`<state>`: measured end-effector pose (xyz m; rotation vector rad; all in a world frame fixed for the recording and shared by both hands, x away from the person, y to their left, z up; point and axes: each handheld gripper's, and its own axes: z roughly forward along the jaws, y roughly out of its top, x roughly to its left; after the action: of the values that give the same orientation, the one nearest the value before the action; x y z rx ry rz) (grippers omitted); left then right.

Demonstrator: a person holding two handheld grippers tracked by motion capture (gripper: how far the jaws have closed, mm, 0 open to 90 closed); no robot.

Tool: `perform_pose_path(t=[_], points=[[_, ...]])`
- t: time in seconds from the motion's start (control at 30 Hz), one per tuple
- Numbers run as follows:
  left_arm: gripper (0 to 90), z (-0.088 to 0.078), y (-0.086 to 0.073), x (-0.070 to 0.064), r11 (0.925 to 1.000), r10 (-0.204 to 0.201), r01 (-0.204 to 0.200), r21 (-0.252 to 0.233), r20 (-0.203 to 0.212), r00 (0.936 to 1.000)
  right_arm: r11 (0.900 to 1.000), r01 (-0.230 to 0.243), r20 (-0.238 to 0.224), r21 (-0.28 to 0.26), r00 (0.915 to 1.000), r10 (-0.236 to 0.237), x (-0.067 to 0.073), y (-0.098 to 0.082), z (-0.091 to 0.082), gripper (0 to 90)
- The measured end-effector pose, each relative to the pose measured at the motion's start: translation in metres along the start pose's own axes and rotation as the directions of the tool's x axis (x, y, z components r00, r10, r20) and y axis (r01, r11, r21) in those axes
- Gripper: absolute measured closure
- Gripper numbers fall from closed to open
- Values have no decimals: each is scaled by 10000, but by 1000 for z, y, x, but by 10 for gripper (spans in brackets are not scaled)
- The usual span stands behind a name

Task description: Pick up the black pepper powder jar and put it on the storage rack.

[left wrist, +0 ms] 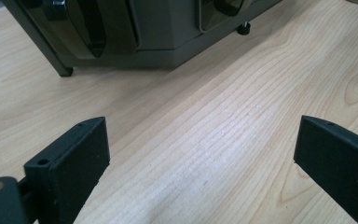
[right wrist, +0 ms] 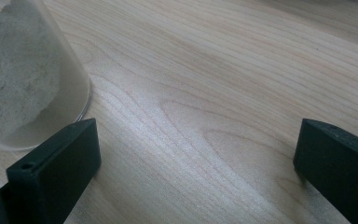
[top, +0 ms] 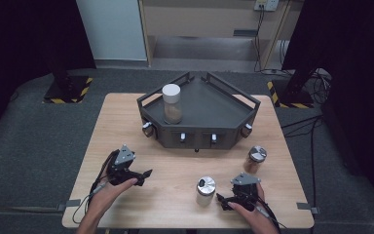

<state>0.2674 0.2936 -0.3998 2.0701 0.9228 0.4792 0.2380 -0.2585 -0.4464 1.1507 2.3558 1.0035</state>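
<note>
A dark grey angular rack [top: 209, 109] stands at the back middle of the wooden table. On its top left stands a white-lidded jar [top: 171, 103] of brown powder. A silver-lidded jar of white powder [top: 205, 191] stands near the front, and its clear wall [right wrist: 23, 84] rises just left of my right gripper's jaws. A silver-lidded jar with brown contents [top: 256, 159] stands to the right. My left gripper [top: 145, 175] is open low over bare wood [left wrist: 200, 140], pointing toward the rack [left wrist: 158, 32]. My right gripper [top: 222, 200] is open beside the white-powder jar [right wrist: 198, 140], with nothing between its jaws.
The rack's front face carries two small white knobs [top: 182, 138] and round ends at its left [top: 147, 129] and right [top: 246, 130] corners. Cables trail from both grippers over the table's front edge [top: 175, 226]. Dark floor surrounds the table.
</note>
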Motion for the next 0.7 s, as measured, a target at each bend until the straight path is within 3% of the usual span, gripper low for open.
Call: perform_pose_path(t=[0.47, 0.7], points=[[21, 2, -19, 0, 9985, -468, 471, 262, -114, 9988, 10000, 0, 1, 0, 10000, 0, 0, 0, 0, 5], [22, 0, -24, 0, 9971, -509, 526, 554, -301, 9982, 10000, 0, 2, 1, 10000, 0, 0, 0, 0, 5]])
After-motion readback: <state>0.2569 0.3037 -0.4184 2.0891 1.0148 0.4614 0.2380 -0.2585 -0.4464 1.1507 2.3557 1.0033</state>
